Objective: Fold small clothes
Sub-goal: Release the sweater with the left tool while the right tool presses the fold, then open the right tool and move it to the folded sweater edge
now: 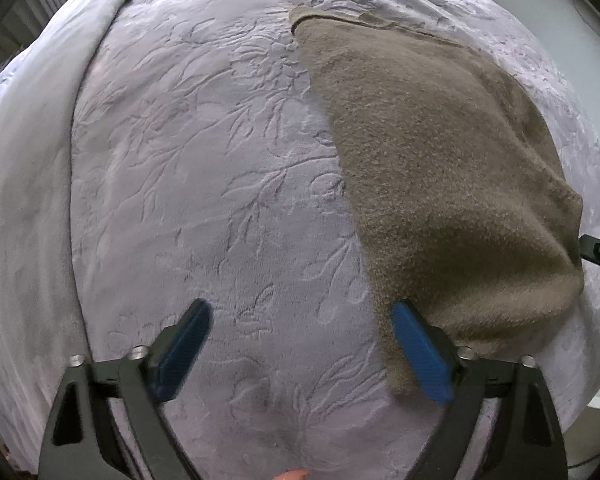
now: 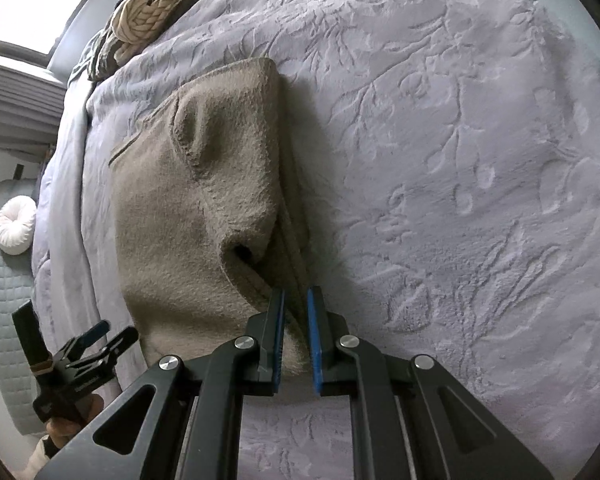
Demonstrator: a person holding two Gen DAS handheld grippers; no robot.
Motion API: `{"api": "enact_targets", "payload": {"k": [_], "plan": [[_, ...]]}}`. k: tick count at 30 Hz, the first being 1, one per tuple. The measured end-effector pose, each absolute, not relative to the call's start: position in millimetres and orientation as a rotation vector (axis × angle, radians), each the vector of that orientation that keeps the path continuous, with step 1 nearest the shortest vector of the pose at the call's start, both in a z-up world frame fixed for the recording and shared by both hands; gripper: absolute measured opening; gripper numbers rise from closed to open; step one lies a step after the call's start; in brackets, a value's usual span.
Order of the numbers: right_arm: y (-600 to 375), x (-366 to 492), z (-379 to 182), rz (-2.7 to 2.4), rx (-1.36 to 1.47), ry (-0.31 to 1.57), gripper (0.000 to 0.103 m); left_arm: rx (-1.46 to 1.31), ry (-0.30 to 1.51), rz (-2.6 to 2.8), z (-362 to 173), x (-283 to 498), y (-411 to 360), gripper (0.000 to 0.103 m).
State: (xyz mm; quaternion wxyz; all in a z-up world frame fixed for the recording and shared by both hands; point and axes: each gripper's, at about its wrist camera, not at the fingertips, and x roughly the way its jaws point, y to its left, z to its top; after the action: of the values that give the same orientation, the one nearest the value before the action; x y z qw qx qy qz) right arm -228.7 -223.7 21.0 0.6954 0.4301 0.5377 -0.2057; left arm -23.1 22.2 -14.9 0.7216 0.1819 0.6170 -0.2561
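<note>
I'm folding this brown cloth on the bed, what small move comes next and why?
Probably lay the pinched corner down and let go: the right gripper is shut on the brown cloth, already doubled over, while the left gripper is open, holding nothing.

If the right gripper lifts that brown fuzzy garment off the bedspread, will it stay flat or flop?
Likely flop: the brown garment already sags and creases where the right gripper pinches its edge. It looks thick and fuzzy, so it should not slip from the pads easily. The left gripper is open, so the unheld side will probably droop.
</note>
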Motion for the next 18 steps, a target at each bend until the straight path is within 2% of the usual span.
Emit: {"api": "enact_targets", "payload": {"k": [3, 5, 6, 18], "plan": [[-225, -228, 20, -0.464, 0.961, 1.199, 0.026, 0.394, 1.368, -0.558, -14, -21, 24, 0.103], [-225, -228, 21, -0.468, 0.956, 1.196, 0.052, 0.392, 1.374, -0.552, -14, -22, 25, 0.103], [-225, -228, 21, -0.469, 0.953, 1.190, 0.055, 0.392, 1.375, -0.551, -14, -21, 26, 0.103], [-230, -217, 17, -0.445, 0.954, 1.194, 0.056, 0.381, 1.407, -0.530, -19, -20, 28, 0.103]]}}
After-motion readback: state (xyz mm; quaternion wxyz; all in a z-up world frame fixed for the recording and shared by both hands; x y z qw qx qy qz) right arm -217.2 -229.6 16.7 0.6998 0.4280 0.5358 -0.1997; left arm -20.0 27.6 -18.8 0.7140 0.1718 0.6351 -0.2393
